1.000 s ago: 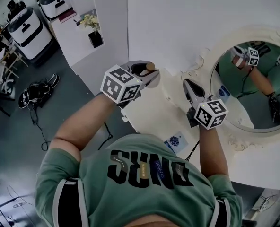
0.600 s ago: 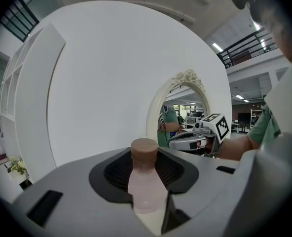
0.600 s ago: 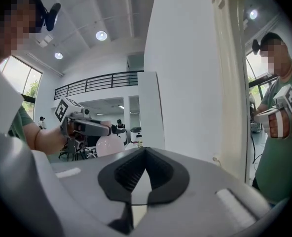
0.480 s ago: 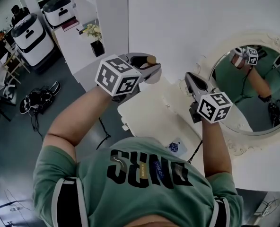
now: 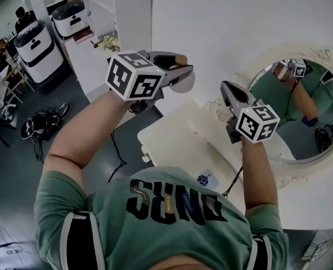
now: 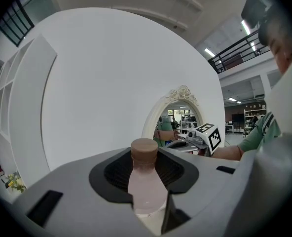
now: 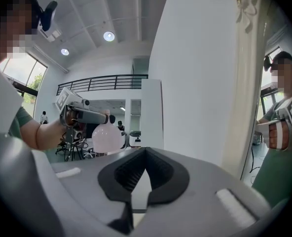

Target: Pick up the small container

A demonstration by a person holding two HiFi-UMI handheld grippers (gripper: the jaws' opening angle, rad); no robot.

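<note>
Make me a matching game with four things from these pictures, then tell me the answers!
Things:
1. bottle
2. cap
3. mirror
4. right gripper

Clues:
A. brown
B. shut, with nothing in it
C. pale pink, clamped in the left gripper
D. oval, in a curly white frame

Pairs: 1-C, 2-A, 3-D, 4-B
</note>
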